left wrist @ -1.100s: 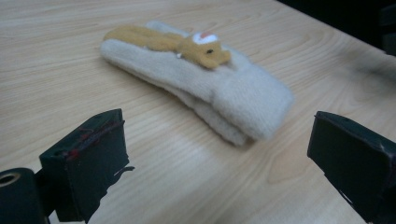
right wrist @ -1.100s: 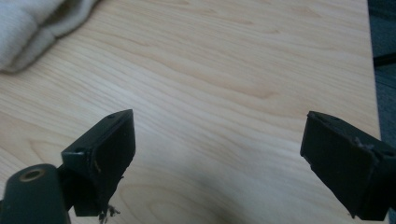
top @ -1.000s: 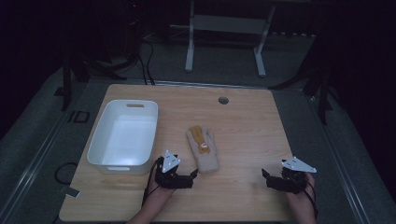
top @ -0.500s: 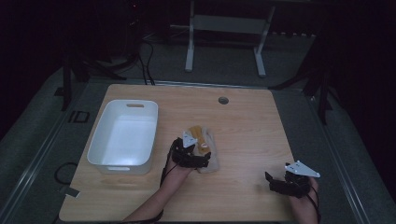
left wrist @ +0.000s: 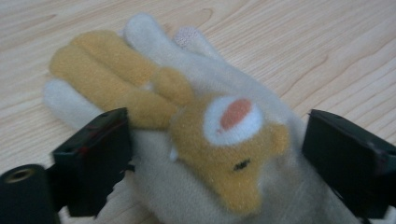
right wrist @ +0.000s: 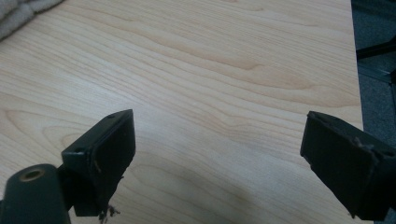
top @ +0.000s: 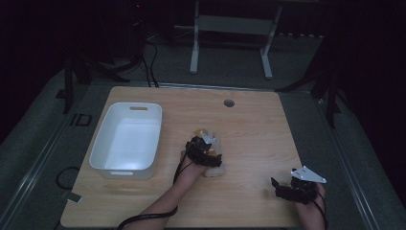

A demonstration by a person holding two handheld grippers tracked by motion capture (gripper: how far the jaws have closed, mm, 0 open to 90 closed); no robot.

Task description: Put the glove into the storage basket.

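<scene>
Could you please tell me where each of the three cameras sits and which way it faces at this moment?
High view: above the person's side, facing forward and down on the wooden table; forearms, left gripper and right gripper show.
Left gripper view: rides the left gripper, looking along its open jaws astride the plush glove.
Right gripper view: rides the right gripper, open jaws over bare wood.
Shared: the glove appears in the high and left gripper views.

dim room, grey floor [top: 38, 143], wooden table [top: 258, 134].
</scene>
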